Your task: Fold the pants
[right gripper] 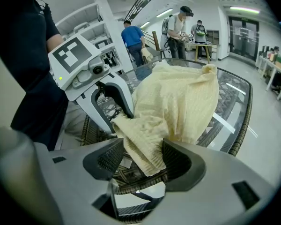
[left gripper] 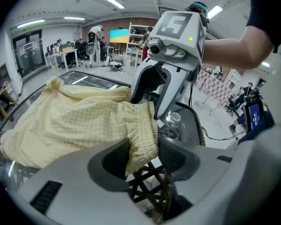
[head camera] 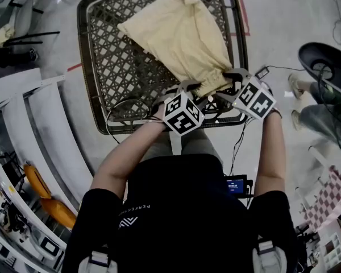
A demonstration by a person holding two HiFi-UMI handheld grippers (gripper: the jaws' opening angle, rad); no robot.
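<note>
Pants (head camera: 179, 36) are seen in the head view spread on the wicker table (head camera: 102, 84), their long axis running from the near waistband toward the far side. The waistband is flanked by the left gripper (head camera: 188, 90) and right gripper (head camera: 228, 84). In the left gripper view, the waistband (left gripper: 143, 135) hangs between parted jaws, unclamped. In the right gripper view, it is straddled by wide-open jaws, with no grip made.
</note>
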